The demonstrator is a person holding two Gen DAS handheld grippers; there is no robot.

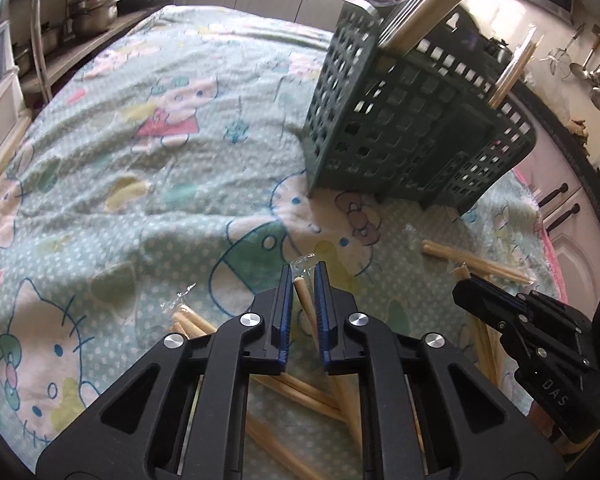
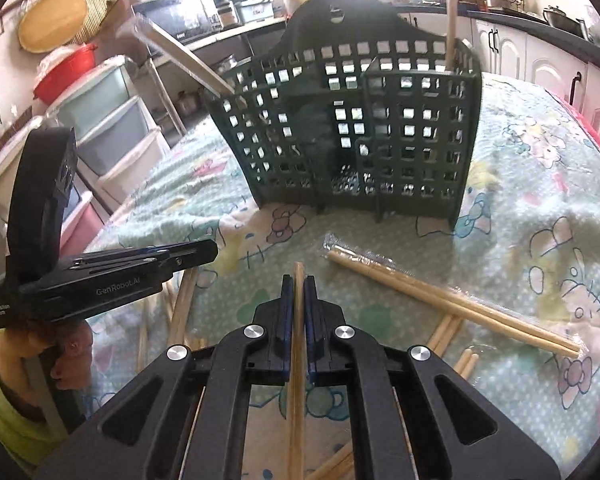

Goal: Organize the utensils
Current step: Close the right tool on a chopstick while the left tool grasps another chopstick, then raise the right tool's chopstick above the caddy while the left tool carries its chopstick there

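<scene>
A dark green slotted utensil basket (image 1: pixel 404 128) stands on the Hello Kitty cloth, with chopsticks (image 1: pixel 432 12) leaning out of it; it also shows in the right wrist view (image 2: pixel 364 128). My left gripper (image 1: pixel 303 276) has its jaws a little apart around the tip of a plastic-wrapped wooden chopstick (image 1: pixel 304 300), low over the cloth. My right gripper (image 2: pixel 299 284) is shut on a bare wooden chopstick (image 2: pixel 298 344) that runs back between its fingers. The right gripper also shows at the right of the left wrist view (image 1: pixel 466 280). Loose chopsticks (image 2: pixel 440 296) lie scattered on the cloth.
The table is covered by a pale green Hello Kitty cloth (image 1: pixel 140 160). Pots stand on a shelf (image 1: pixel 92 8) beyond its far left. Plastic drawers (image 2: pixel 112 128) and white kitchen cabinets (image 2: pixel 540 60) surround the table. Ladles hang on the wall (image 1: pixel 596 72).
</scene>
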